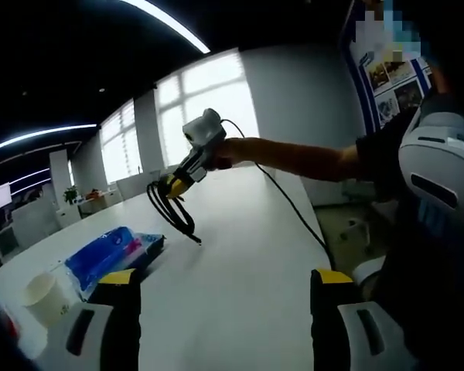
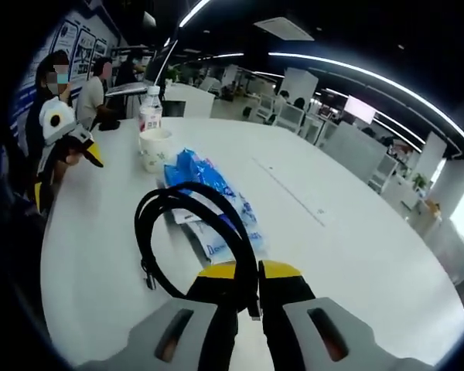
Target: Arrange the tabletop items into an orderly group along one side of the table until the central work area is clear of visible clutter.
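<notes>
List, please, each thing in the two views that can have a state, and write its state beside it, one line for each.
Left hand-held gripper: open, holding nothing, above the white table.
Right hand-held gripper: shut on the black cable.
Black cable: coiled, lifted off the table, hanging from the jaws.
Paper cup: upright on the table.
Bottle: upright, cap on.
Blue packet: lying flat on the table.

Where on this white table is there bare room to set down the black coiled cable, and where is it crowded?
Bare tabletop spreads right of the blue plastic tissue pack, toward the round white table's far edge. Crowded: the strip where that pack, the white paper cup and the clear plastic bottle line up. The right hand-held gripper holds the black coiled cable.
</notes>
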Motion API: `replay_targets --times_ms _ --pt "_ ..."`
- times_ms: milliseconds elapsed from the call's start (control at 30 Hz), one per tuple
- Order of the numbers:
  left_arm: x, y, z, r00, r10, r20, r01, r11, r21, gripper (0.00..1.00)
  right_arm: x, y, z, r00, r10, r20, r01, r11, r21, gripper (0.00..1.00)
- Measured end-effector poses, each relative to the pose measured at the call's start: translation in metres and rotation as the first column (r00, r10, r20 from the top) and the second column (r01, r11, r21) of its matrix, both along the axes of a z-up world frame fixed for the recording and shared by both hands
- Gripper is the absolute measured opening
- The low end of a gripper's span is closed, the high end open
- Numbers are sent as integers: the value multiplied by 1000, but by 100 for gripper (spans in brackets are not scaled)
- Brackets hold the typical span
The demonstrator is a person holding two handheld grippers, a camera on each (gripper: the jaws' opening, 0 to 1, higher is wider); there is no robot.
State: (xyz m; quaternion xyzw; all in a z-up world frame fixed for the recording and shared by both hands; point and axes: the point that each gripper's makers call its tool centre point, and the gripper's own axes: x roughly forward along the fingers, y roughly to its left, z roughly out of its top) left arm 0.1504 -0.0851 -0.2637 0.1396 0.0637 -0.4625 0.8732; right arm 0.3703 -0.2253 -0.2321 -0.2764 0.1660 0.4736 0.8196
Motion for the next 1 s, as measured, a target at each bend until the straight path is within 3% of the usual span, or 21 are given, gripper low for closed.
replay_targets --times_ms 600,1000 --pt "-2 8 1 1000 16 6 -16 1000 -5 90 -37 18 42 996 73 55 -76 996 55 6" --pt "0 16 1 999 36 7 -36 999 -1 90 -56 30 52 991 115 71 -119 992 52 6"
